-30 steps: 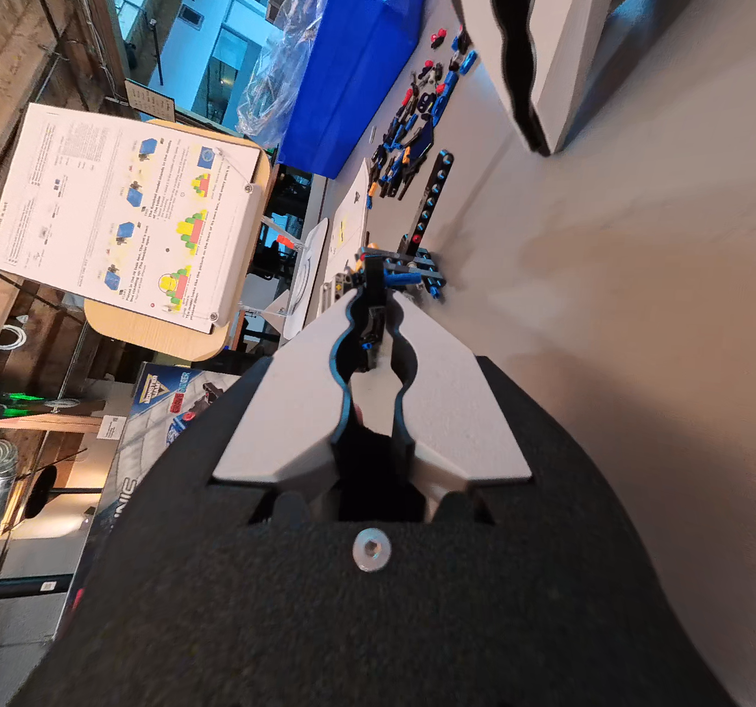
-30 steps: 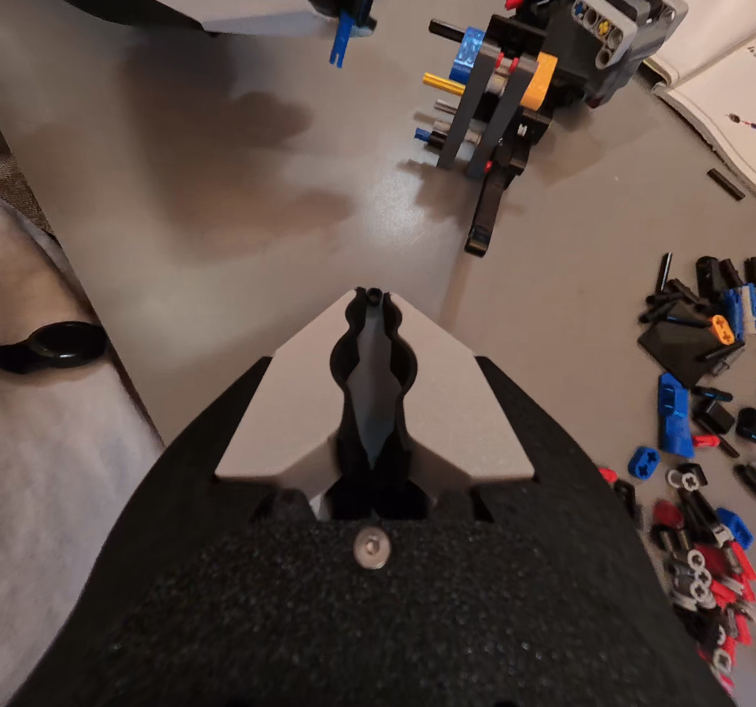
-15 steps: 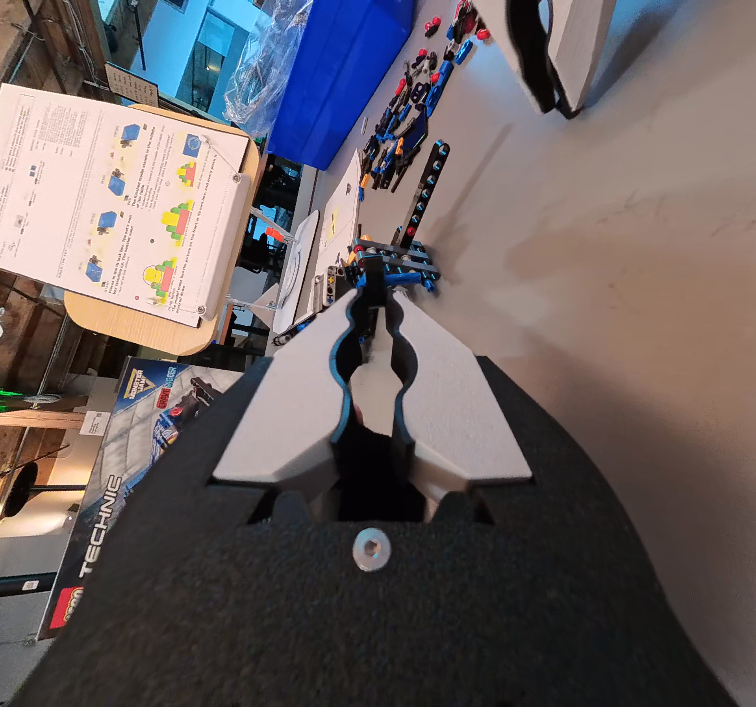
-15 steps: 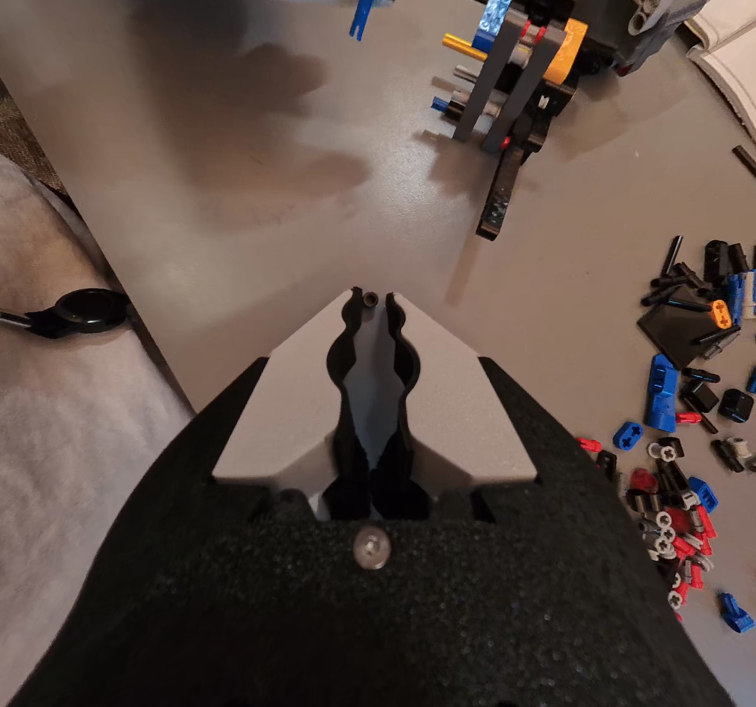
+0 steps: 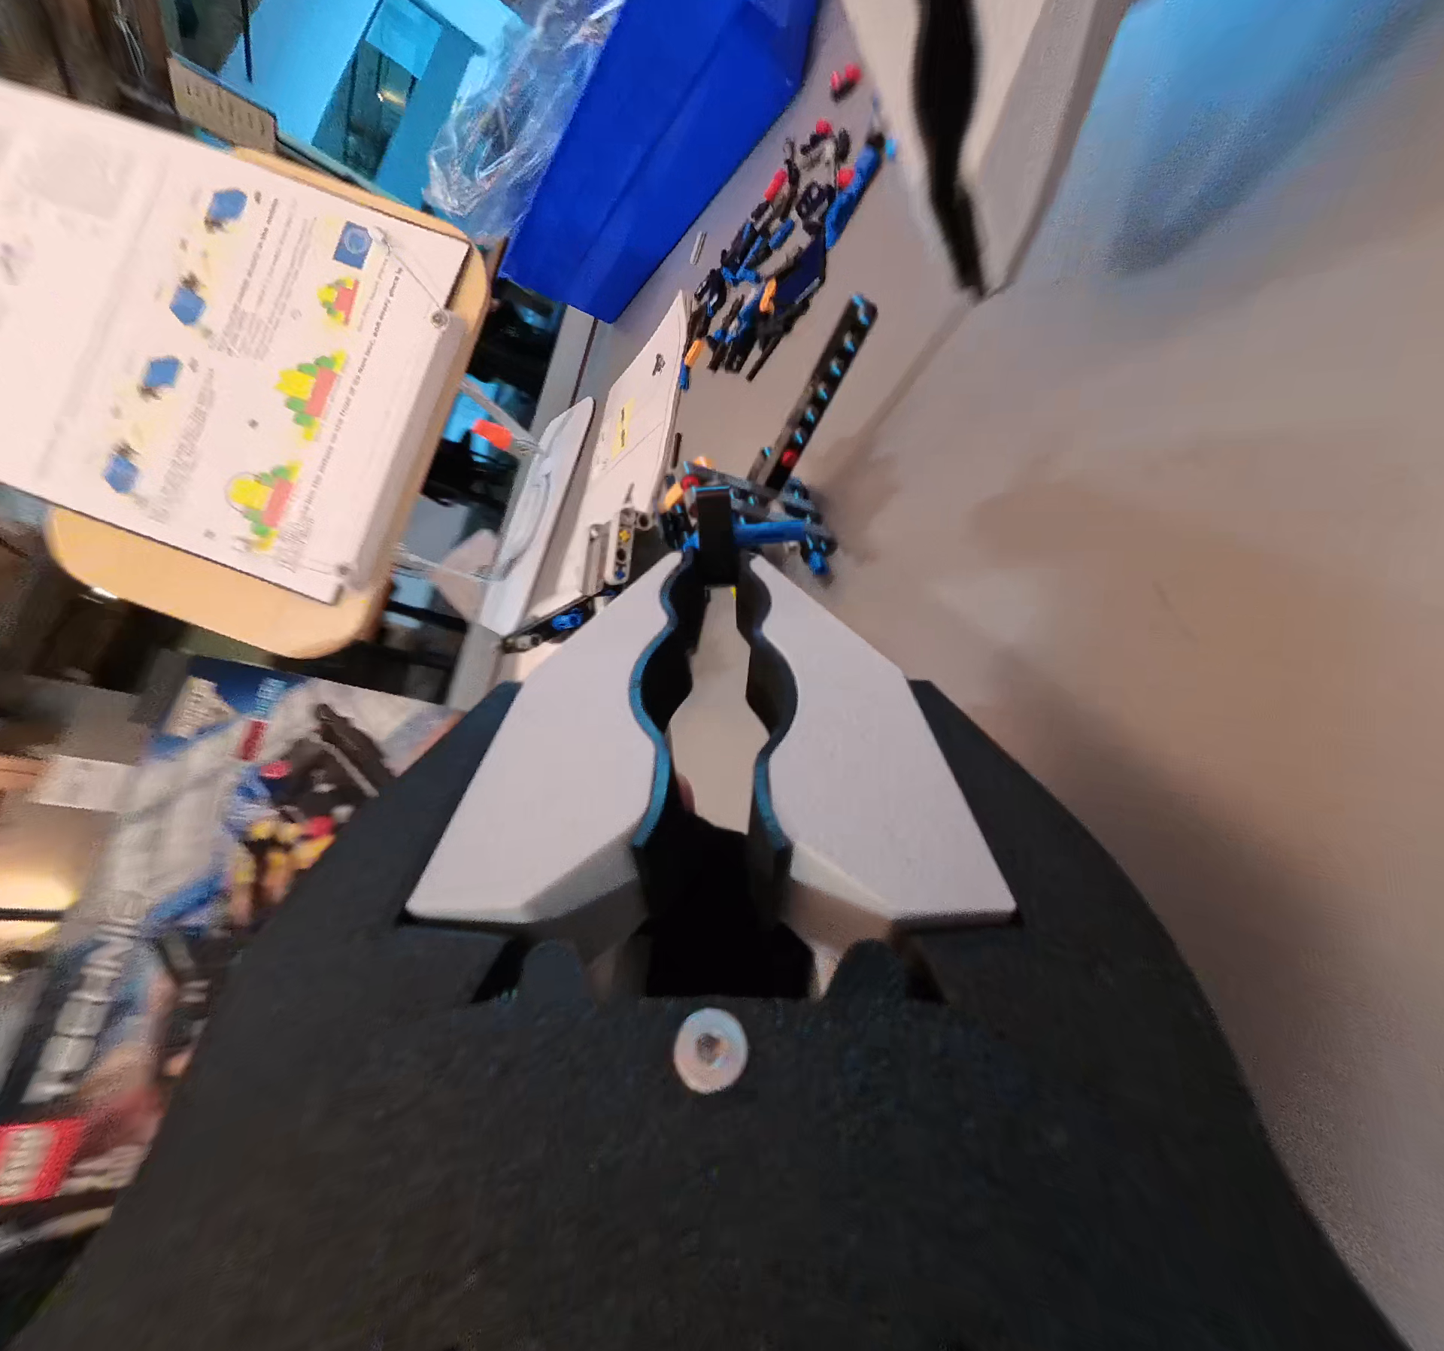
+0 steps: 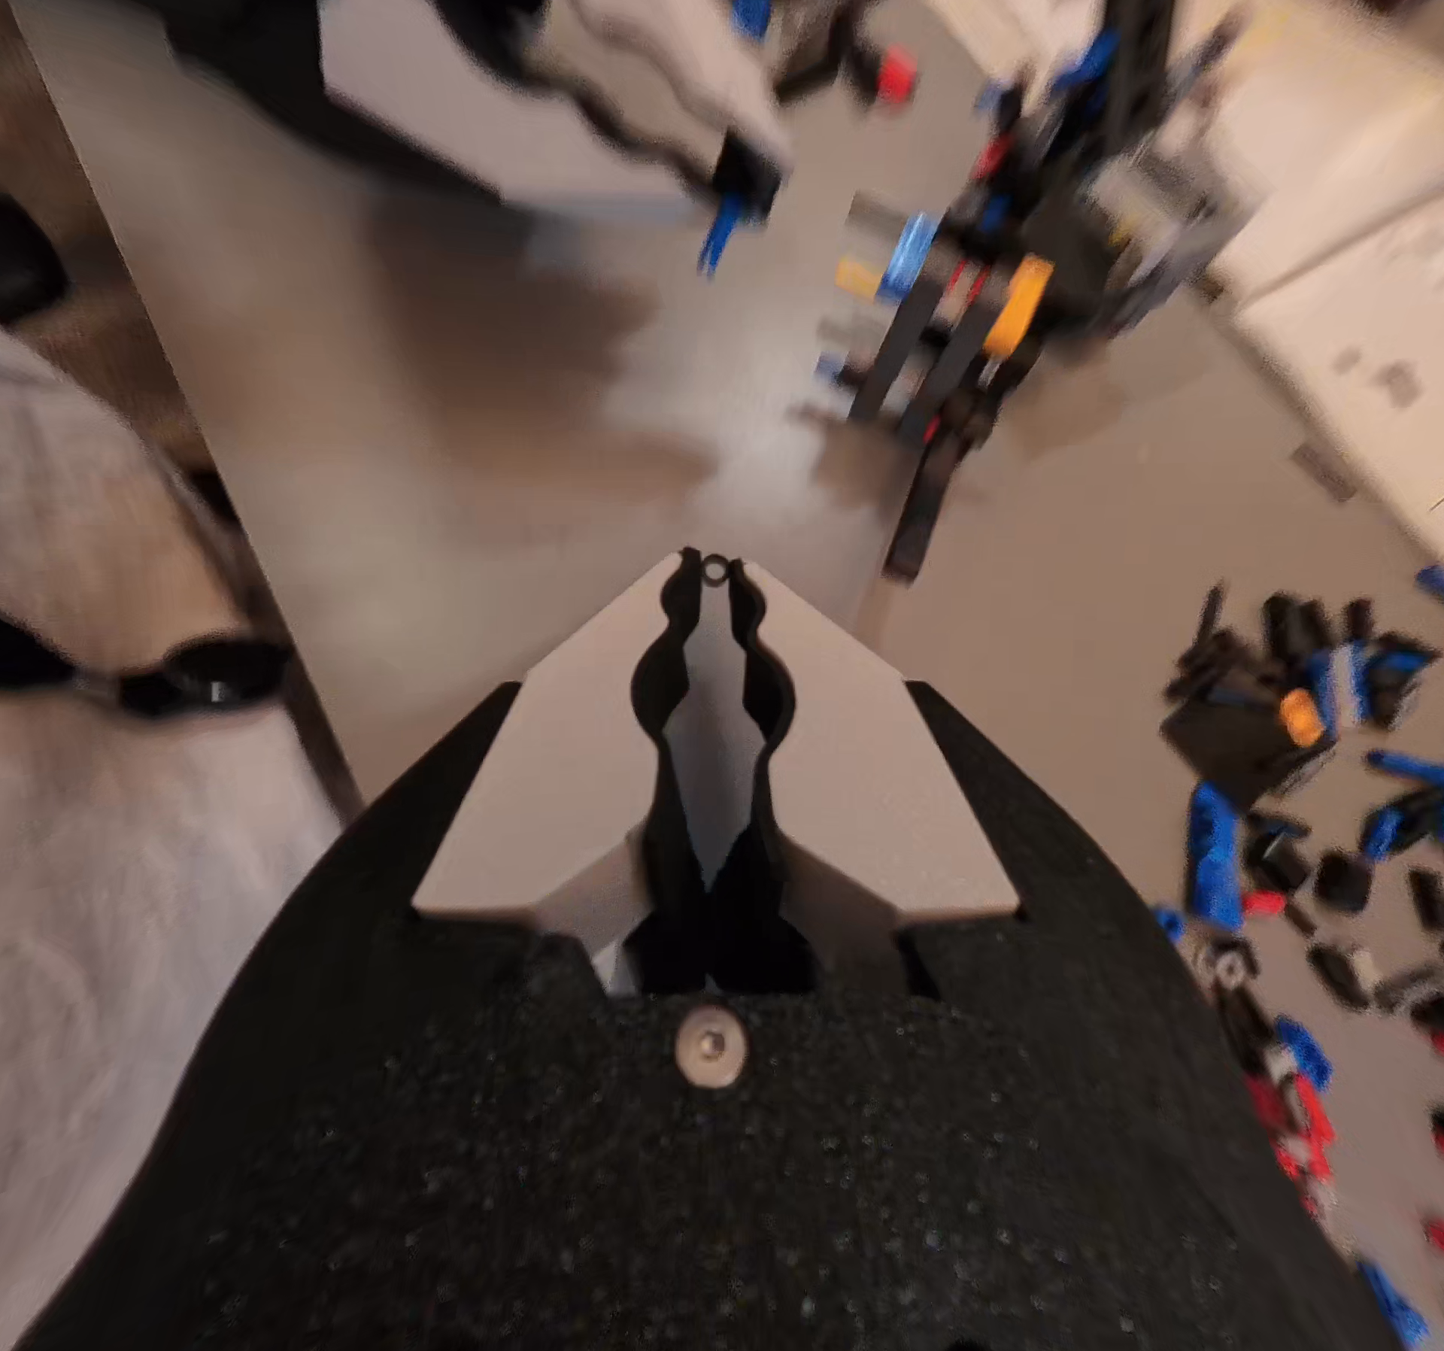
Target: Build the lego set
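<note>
Fingers of your right gripper [image 6: 713, 571] pinch a tiny black ring piece [image 6: 713, 572] at their very tips, low over the bare tabletop [image 6: 437, 407]. Your left gripper [image 5: 715, 567] is clenched on a black part with a blue pin [image 6: 723, 223] sticking out below. The half-built model [image 6: 969, 313] stands far right, the loose parts [image 6: 1289, 805] near right. Slow down, square both pieces, then press them together along one axis; that tip grip looks easy to lose.

Grey table [image 5: 1172, 610] (glossy), blue-lit windows [image 5: 375, 63] behind.
</note>
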### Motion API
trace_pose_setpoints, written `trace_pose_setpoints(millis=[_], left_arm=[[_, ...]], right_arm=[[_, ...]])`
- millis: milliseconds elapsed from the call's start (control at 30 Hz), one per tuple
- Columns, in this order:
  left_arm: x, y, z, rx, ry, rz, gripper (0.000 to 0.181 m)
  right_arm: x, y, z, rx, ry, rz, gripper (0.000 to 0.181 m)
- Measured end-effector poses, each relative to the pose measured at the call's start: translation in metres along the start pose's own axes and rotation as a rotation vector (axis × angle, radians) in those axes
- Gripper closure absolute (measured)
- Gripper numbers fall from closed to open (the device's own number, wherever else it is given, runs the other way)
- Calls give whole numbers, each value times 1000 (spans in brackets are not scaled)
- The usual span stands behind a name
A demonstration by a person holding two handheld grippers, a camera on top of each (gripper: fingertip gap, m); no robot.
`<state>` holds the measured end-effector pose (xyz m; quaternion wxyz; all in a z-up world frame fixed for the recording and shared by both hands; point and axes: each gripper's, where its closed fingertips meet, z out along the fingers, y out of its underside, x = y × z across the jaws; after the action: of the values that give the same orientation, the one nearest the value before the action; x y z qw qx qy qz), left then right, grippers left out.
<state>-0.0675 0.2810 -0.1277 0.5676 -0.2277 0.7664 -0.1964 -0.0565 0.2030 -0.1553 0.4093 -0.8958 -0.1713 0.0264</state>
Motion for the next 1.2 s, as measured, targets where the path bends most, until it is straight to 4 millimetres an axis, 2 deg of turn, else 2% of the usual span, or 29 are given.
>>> trace_pose_setpoints(millis=[100, 167, 300, 467, 633, 867, 1200], left_arm=[[-5, -16, -3, 90, 112, -368, 175], [-8, -23, -4, 147, 208, -599, 175], [-12, -27, -3, 211, 395, -983, 175], [-17, -16, 1, 230, 504, -1276, 175], [-14, -12, 1, 213, 549, -1334, 175], [-11, -5, 3, 163, 535, -1343, 175], [-6, -7, 3, 147, 550, -1318, 175]], right_arm=[[8, -58, -10, 341, 37, 47, 175], [10, -85, -13, 501, 124, -52, 175], [6, -108, -8, 548, 383, -467, 175], [12, -113, 0, 520, 442, -574, 176], [16, -100, 20, 464, 430, -528, 175], [18, -100, 18, 467, 505, -560, 176], [15, -100, 20, 482, 476, -547, 175]])
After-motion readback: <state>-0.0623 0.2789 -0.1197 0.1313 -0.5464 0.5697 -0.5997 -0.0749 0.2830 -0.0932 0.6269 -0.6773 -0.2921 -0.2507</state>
